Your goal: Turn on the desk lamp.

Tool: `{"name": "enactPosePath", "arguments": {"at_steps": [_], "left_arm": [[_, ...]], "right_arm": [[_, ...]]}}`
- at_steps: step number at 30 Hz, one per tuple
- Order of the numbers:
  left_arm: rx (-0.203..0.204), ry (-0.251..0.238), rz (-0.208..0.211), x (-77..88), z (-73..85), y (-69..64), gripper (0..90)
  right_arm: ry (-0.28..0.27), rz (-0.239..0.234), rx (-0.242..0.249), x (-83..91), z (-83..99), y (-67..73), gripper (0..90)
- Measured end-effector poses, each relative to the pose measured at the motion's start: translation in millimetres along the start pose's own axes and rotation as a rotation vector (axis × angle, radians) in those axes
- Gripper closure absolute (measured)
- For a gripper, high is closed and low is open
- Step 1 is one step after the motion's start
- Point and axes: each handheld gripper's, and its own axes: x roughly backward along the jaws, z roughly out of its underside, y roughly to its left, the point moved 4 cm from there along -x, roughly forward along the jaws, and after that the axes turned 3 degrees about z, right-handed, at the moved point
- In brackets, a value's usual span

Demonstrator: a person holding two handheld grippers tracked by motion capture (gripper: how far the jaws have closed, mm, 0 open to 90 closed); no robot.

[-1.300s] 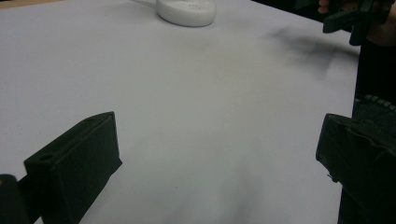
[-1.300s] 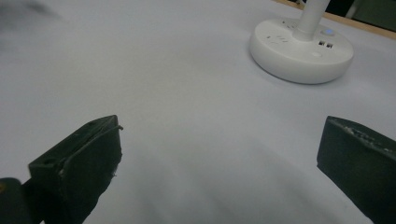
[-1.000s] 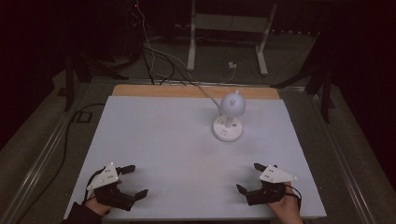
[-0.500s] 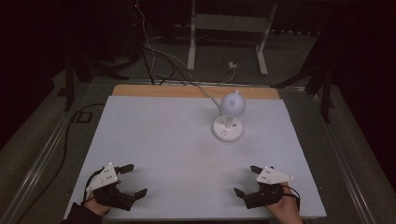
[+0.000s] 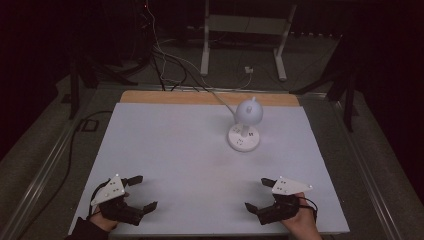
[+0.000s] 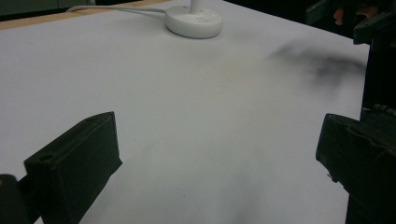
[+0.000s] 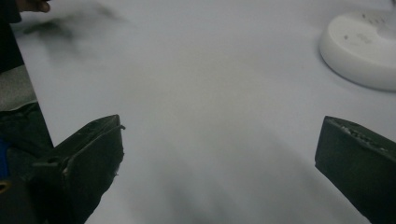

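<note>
Both tongs, left (image 5: 139,192) & right (image 5: 258,193), spread wide, nothing gripped, near desk (image 5: 165,145) front edge; lamp (image 5: 245,127) well ahead, markings unreadable.

A white table (image 5: 165,150) carries a white desk lamp (image 5: 245,131) toward its far side.

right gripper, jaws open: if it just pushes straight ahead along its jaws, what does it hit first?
Probably nothing soon. The right gripper points across the bare table toward the left gripper, which looks like the first thing in line. The lamp base sits off to one side of that path; depth is hard to judge.
</note>
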Motion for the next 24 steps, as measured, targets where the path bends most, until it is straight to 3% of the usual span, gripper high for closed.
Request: {"name": "enactPosePath", "arguments": {"at_steps": [9,14,24], "left_arm": [[0.003,0.002,0.002,-0.7,-0.1,-0.3,0.2],[0.006,0.002,0.001,-1.0,0.0,0.0,0.2],[0.003,0.007,0.006,-0.8,0.3,-0.3,0.2]], "right_arm": [[-0.05,0.012,0.024,5.7,-18.5,-2.0,0.5],[-0.05,0.021,0.047,7.3,-29.3,-6.4,0.0],[-0.073,0.035,0.032,6.2,-46.2,-20.9,0.0]]}}
